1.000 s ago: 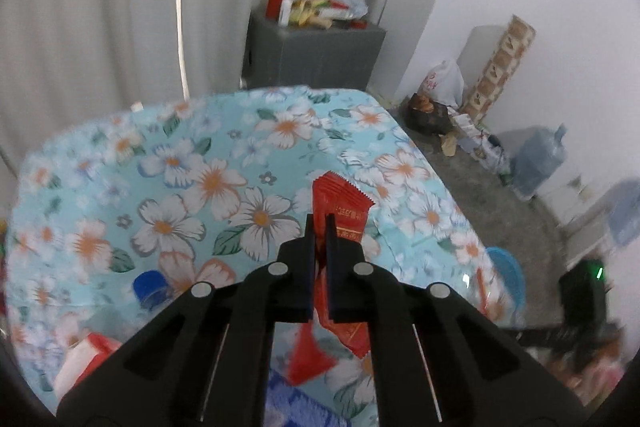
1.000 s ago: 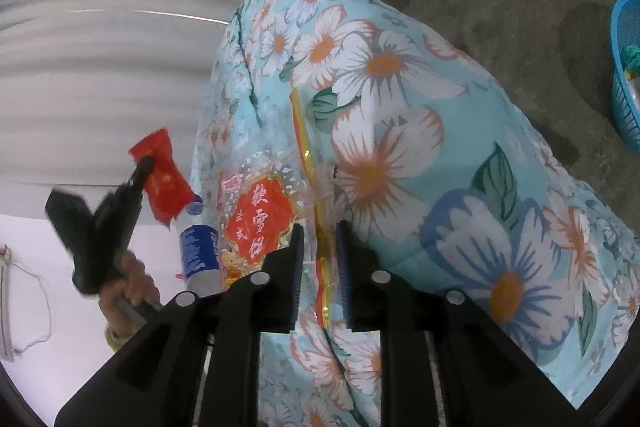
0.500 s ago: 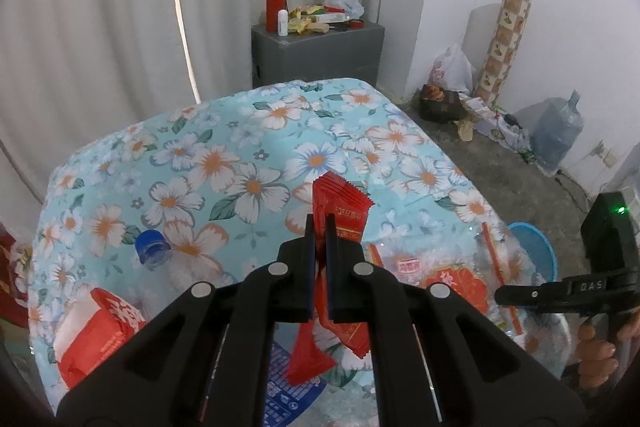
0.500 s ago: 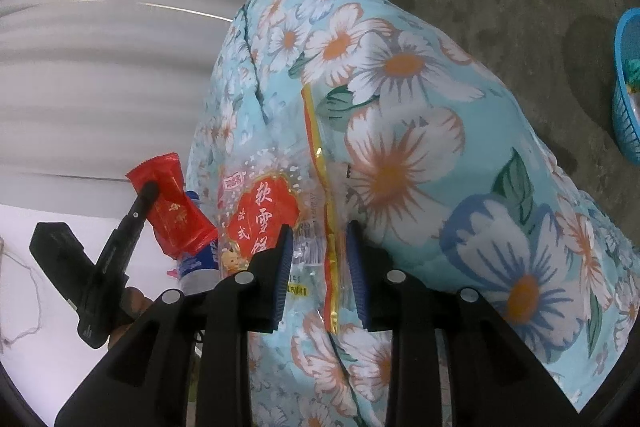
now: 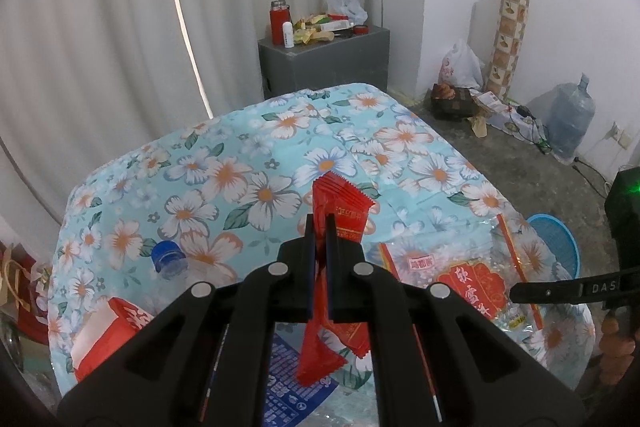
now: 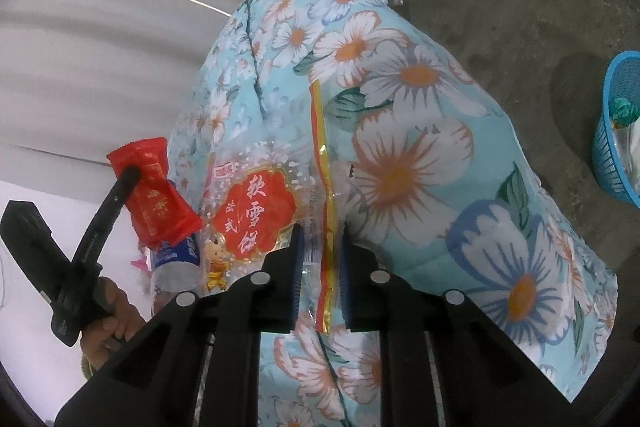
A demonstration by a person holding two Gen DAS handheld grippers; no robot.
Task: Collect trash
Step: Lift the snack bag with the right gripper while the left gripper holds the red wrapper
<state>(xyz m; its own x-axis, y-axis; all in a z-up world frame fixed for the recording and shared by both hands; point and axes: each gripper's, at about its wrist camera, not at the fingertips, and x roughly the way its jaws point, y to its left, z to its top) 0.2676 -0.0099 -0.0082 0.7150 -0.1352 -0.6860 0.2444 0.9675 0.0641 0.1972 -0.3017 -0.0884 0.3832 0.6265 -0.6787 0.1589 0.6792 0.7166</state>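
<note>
My left gripper (image 5: pixel 319 223) is shut on a bunch of red snack wrappers (image 5: pixel 340 205) and holds them above the floral-clothed table (image 5: pixel 240 179). The right wrist view shows the same gripper (image 6: pixel 130 173) and wrappers (image 6: pixel 156 191) at the left. A clear snack bag with a red label (image 6: pixel 256 211) lies at the table's near right corner. My right gripper (image 6: pixel 320 231) straddles the bag's yellow-red sealed edge (image 6: pixel 326 187); its jaws are closing, with a gap still on both sides of the strip. In the left wrist view the right gripper (image 5: pixel 516 293) reaches over the bag (image 5: pixel 468 283).
A plastic bottle with a blue cap (image 5: pixel 168 259) and a red-and-white carton (image 5: pixel 108 331) lie on the table's left side. A blue basket (image 6: pixel 616 131) holding some trash stands on the floor to the right. Behind are a grey cabinet (image 5: pixel 324 63) and a water jug (image 5: pixel 568 123).
My left gripper has carried the wrappers closer to the snack bag. My right gripper's jaws widened around the bag's edge, then narrowed again.
</note>
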